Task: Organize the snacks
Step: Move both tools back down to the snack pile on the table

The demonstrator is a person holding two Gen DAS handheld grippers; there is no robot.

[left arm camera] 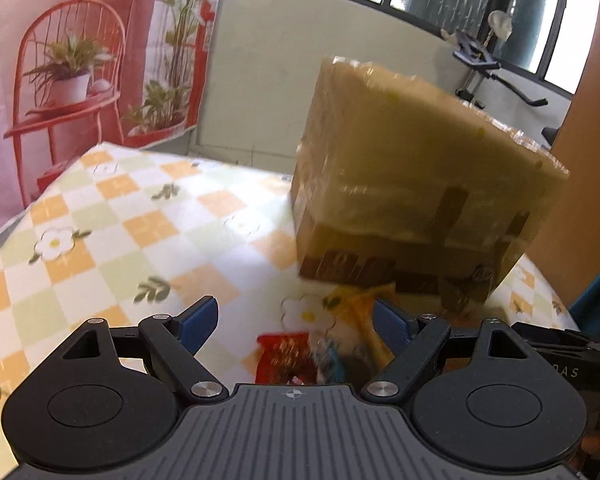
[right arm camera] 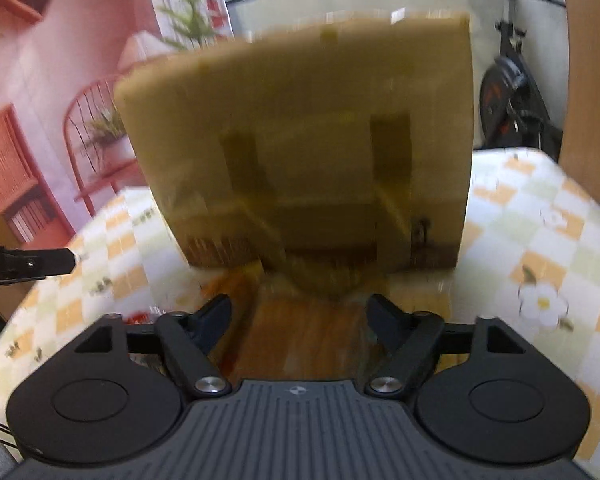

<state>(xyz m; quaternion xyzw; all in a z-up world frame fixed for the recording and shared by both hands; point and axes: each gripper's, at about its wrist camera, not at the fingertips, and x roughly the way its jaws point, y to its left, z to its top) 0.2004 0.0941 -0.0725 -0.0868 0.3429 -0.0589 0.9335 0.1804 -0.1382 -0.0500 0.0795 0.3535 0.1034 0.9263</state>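
Left gripper (left arm camera: 294,320), left wrist view: the jaws stand spread, blue-padded fingertips (left arm camera: 198,322) apart, nothing pressed between them. In the gap, toward 6 o'clock, lies a red snack packet (left arm camera: 282,354); its outline is blurred and partly hidden by the gripper body, so its long axis cannot be read. Just beside it, toward 3 o'clock, a yellow-orange snack packet (left arm camera: 362,306) runs with its long axis roughly from 12 to 5 o'clock, passing close to the right-hand fingertip; contact cannot be told. At 1 o'clock from the fingertips stands a cardboard box (left arm camera: 416,176), wrapped in clear tape, one vertical edge turned toward the camera, its base just behind the packets. All rest on a checked tablecloth (left arm camera: 140,216) printed with flowers. At 3 o'clock a black part of the right gripper shows at the frame edge. The left gripper tilts downward toward the table. Right gripper (right arm camera: 298,314), right wrist view: the jaws are likewise spread, clamping nothing. An orange packet (right arm camera: 308,340), heavily blurred, lies between the fingers with its long axis along 12 to 6 o'clock. The box fills the view at 12 o'clock, broad face forward. At 9 o'clock a black finger of the left gripper enters. The right gripper also pitches downward.
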